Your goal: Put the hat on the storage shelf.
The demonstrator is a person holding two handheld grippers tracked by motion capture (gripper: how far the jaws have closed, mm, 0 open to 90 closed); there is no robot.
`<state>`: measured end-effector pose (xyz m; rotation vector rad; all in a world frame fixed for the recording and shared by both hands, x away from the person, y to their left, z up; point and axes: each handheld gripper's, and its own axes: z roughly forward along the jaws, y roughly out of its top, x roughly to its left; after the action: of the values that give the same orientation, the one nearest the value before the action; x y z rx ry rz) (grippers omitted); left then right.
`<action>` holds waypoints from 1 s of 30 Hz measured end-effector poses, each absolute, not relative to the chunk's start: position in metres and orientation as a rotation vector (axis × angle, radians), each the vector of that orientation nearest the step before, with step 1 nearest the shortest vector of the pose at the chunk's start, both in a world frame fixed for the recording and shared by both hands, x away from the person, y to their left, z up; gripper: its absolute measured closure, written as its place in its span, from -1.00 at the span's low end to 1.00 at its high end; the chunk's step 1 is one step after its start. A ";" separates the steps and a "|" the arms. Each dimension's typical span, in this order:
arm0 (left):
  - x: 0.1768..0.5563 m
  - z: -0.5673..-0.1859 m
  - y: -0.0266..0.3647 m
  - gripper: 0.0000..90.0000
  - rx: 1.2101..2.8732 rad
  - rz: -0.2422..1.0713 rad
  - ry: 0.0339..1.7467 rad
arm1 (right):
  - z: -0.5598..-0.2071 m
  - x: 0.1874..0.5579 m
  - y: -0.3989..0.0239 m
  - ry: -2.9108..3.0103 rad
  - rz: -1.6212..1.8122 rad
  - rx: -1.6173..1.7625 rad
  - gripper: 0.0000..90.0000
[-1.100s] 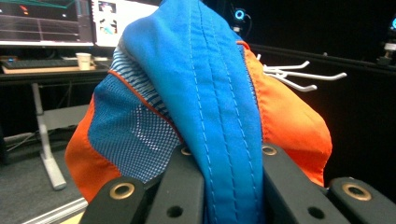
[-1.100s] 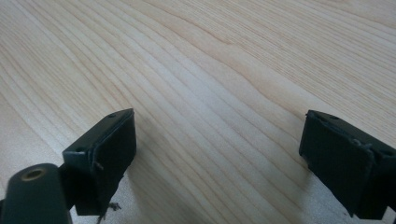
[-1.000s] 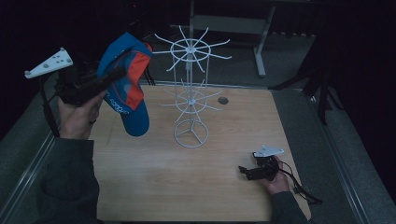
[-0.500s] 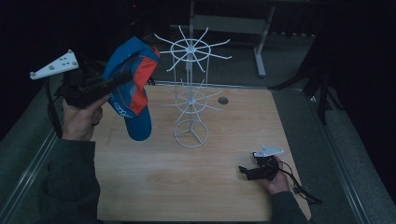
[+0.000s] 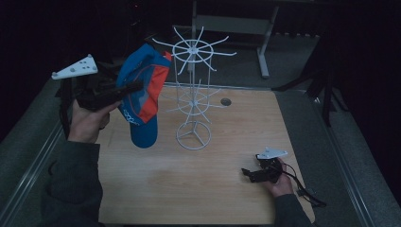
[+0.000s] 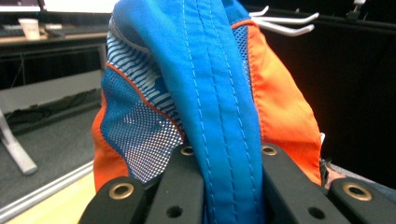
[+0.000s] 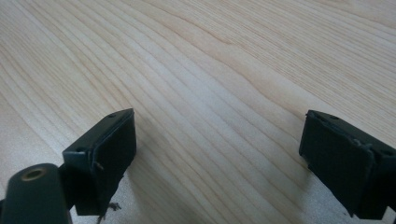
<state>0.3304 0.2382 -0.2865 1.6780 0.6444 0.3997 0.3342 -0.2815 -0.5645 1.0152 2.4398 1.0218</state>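
Left gripper [image 5: 135, 87] clamps the blue-and-orange fabric cap [image 5: 142, 94] beside the white wire rack [image 5: 193, 94], hooking presumably next; right gripper [image 5: 247, 173] rests wide open, empty.

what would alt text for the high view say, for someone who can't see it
A person's left tool, raised at the left, grips a blue and orange cap beside the top of a white wire rack standing on a wooden table. The right tool rests low on the table, open and empty.
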 end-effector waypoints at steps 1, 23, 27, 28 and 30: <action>0.331 -0.287 0.238 0.94 1.684 0.396 0.654 | -0.564 0.334 -0.281 2.440 1.021 1.016 -0.76; 0.334 -0.290 0.234 0.39 1.714 0.406 0.710 | -0.564 0.334 -0.281 2.440 1.022 1.020 -0.76; 0.333 -0.290 0.236 0.21 1.719 0.424 0.743 | -0.564 0.334 -0.281 2.441 1.022 1.020 -0.76; 0.334 -0.290 0.236 0.17 1.726 0.426 0.750 | -0.564 0.334 -0.281 2.441 1.022 1.021 -0.76; 0.334 -0.290 0.235 0.10 1.744 0.438 0.765 | -0.564 0.334 -0.281 2.441 1.022 1.021 -0.76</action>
<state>0.3337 0.2349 -0.2904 1.7444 0.7649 0.4381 0.3340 -0.2813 -0.5644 1.0208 2.4408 1.0216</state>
